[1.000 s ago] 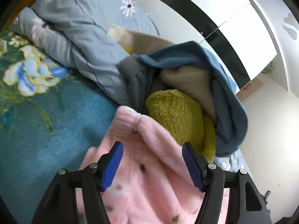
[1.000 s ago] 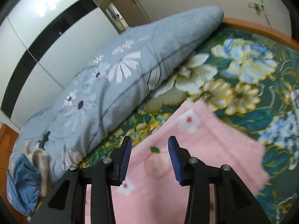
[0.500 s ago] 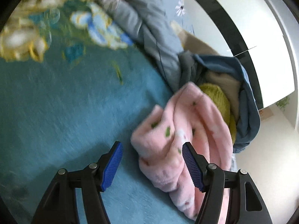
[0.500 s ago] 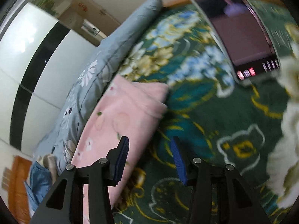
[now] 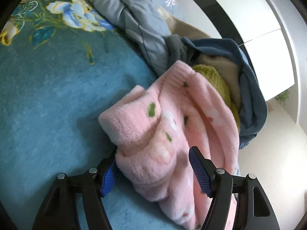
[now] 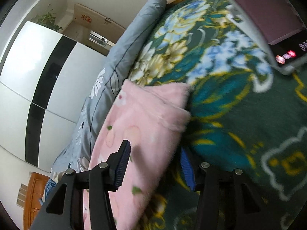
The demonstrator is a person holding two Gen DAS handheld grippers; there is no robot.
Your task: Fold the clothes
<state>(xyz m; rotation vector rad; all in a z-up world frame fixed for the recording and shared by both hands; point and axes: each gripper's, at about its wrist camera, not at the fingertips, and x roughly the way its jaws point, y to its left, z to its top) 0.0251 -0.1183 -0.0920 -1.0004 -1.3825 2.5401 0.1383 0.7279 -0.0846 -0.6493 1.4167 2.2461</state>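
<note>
A fluffy pink garment [image 5: 172, 134] with small green and white prints lies on the blue flowered bedspread [image 5: 48, 105]. In the left wrist view its rumpled end sits between my open left gripper's [image 5: 153, 172] jaws, which straddle it without closing. In the right wrist view the same pink garment [image 6: 138, 134] lies flat. My right gripper [image 6: 155, 164] is open, with the garment's right edge between its blue pads.
A pile of clothes lies behind the pink garment: an olive knit [image 5: 216, 80], a beige piece and a dark blue one [image 5: 249, 95]. A grey flowered quilt [image 5: 134, 19] runs along the bed. A phone on a stand [image 6: 268, 19] is at the right. White wardrobe doors [image 6: 28, 76] stand behind.
Both grippers swung away from the garment, then came back down over it. The left now straddles its rumpled end, the right its right edge. Both stayed open.
</note>
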